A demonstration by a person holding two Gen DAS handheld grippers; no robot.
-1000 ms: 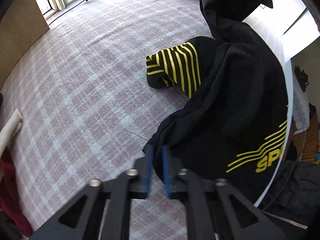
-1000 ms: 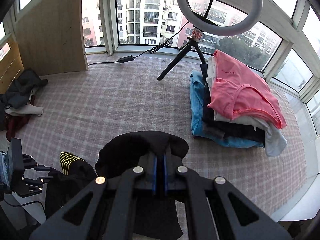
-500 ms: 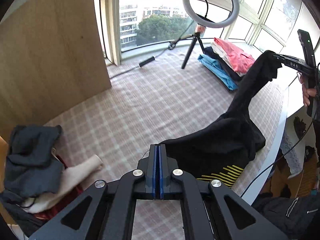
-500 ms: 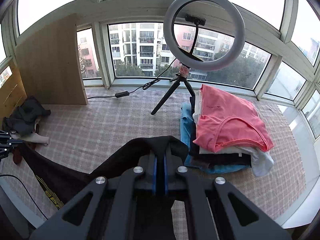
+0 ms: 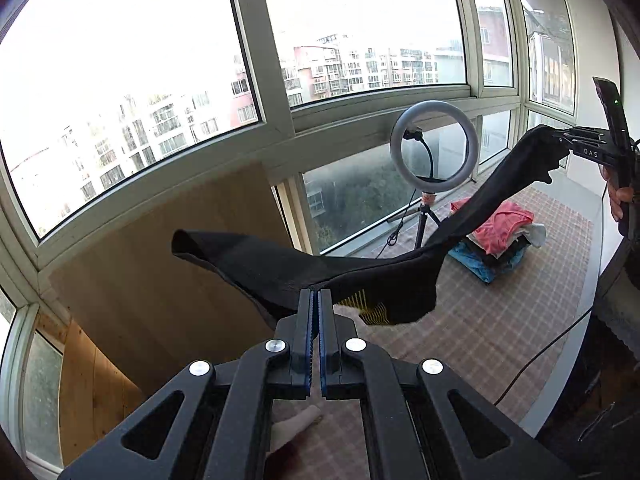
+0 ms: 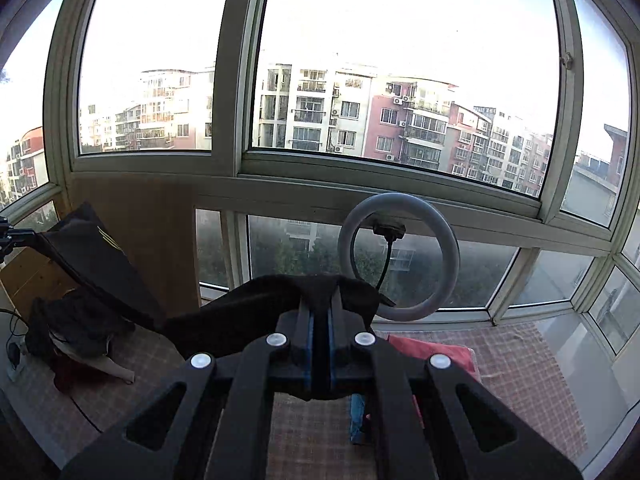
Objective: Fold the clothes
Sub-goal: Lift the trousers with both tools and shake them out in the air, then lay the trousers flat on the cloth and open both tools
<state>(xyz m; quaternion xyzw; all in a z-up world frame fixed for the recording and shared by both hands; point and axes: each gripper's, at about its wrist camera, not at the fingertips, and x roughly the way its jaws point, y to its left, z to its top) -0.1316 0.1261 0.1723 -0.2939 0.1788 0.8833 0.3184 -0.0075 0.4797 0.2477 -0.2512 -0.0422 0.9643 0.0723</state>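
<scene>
Now both tools hold the black garment (image 5: pixel 360 276) in the air above the plaid counter (image 5: pixel 500 320). Left tool (image 5: pixel 319 300) clamped on one edge, right tool (image 6: pixel 319 320) clamped on the other end; cloth stretched between them. Folded pile (image 5: pixel 500 232) beside ring light (image 5: pixel 434 148).

The right claw (image 6: pixel 319 320) hides most of the folded stack (image 6: pixel 424 350). The garment's (image 5: pixel 384 280) yellow print (image 5: pixel 368 306) is creased and unreadable. The holder's hand (image 5: pixel 618 200) is cut off.
</scene>
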